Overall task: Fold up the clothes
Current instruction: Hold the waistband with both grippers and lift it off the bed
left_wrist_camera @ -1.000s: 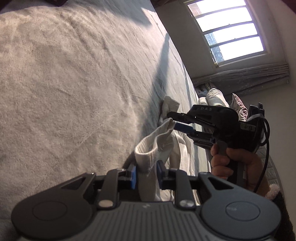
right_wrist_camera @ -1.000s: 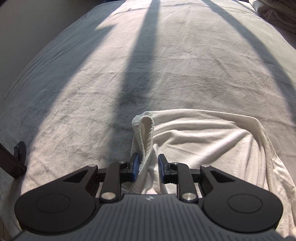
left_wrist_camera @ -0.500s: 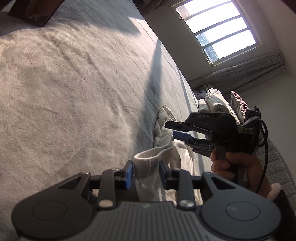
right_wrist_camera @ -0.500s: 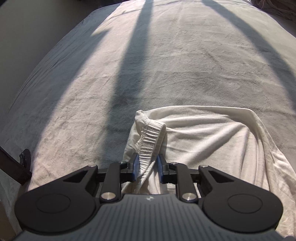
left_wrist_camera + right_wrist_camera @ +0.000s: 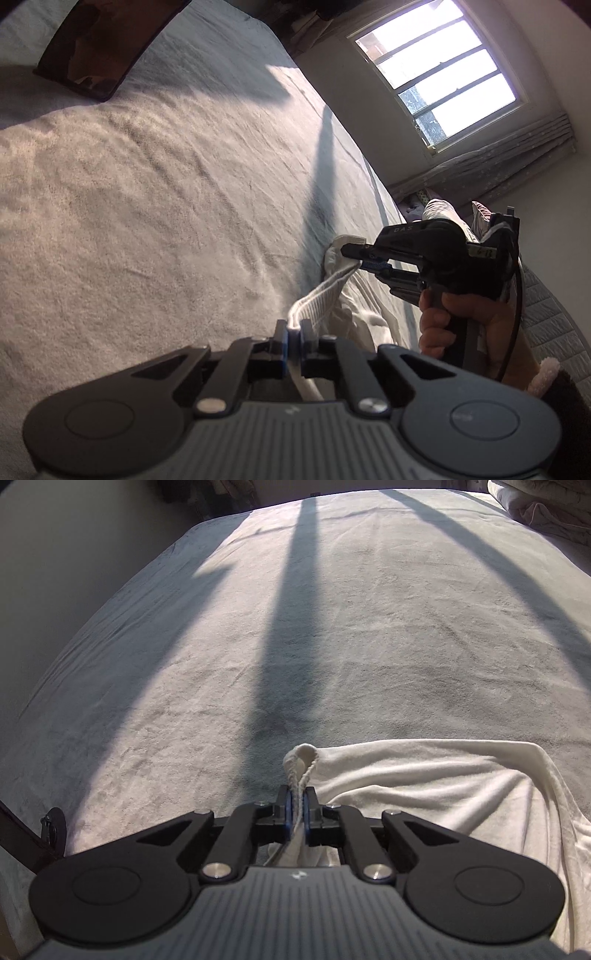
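Now pinched tight, previously apart: left gripper (image 5: 293, 341) and right gripper (image 5: 298, 814) jaws clamping white garment (image 5: 424, 775) ribbed hem (stretched between them) above bed (image 5: 332, 627).

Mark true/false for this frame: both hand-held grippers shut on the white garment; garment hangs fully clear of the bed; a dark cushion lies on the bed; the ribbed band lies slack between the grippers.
1. Left hand-held gripper and right hand-held gripper are each shut on the white garment. True.
2. The garment hangs fully clear of the bed. False: most of it lies on the bed.
3. A dark cushion lies on the bed. True.
4. The ribbed band lies slack between the grippers. False: it looks pulled fairly straight.
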Demonstrator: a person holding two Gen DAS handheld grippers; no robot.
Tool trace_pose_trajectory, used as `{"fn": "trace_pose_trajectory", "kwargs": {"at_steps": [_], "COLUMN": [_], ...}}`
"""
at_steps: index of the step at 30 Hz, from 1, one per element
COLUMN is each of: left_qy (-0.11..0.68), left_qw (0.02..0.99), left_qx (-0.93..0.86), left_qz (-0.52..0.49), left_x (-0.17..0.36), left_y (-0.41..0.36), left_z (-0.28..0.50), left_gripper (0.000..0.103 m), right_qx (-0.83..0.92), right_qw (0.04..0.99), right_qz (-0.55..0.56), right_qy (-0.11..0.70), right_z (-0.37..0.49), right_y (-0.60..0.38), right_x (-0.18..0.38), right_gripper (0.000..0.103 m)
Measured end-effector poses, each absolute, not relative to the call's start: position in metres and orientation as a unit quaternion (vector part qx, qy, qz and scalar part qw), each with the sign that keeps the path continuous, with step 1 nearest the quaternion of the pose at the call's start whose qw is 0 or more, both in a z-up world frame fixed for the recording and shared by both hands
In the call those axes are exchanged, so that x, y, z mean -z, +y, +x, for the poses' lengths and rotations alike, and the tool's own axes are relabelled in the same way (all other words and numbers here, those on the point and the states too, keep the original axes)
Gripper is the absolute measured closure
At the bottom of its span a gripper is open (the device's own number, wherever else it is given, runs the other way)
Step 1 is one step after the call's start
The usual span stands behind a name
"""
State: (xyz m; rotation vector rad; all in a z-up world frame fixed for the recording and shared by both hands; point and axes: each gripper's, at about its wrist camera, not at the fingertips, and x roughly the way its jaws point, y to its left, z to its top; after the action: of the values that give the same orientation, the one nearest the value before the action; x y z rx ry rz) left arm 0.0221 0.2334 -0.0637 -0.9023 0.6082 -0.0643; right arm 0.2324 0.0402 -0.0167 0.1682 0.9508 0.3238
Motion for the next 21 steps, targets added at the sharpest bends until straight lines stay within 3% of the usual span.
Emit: {"fn": "trace_pose_trajectory", "kwargs": {"at_steps": [21], "left_qy": [0.235], "left_qw": [0.886], "left_qx": [-0.139], "left_qz": [-0.375], "left_x": [0.038], "left_y": [0.328], "left_z": [-0.022], "left_gripper": [0.098], "right_qx": [-0.236], "right_qw": [0.886], "right_qz": [0.010], "right_qy": [0.400], "right_z": [0.215], "right_y": [0.185], "right_x": [0.009], "right_gripper": [0.097]}}
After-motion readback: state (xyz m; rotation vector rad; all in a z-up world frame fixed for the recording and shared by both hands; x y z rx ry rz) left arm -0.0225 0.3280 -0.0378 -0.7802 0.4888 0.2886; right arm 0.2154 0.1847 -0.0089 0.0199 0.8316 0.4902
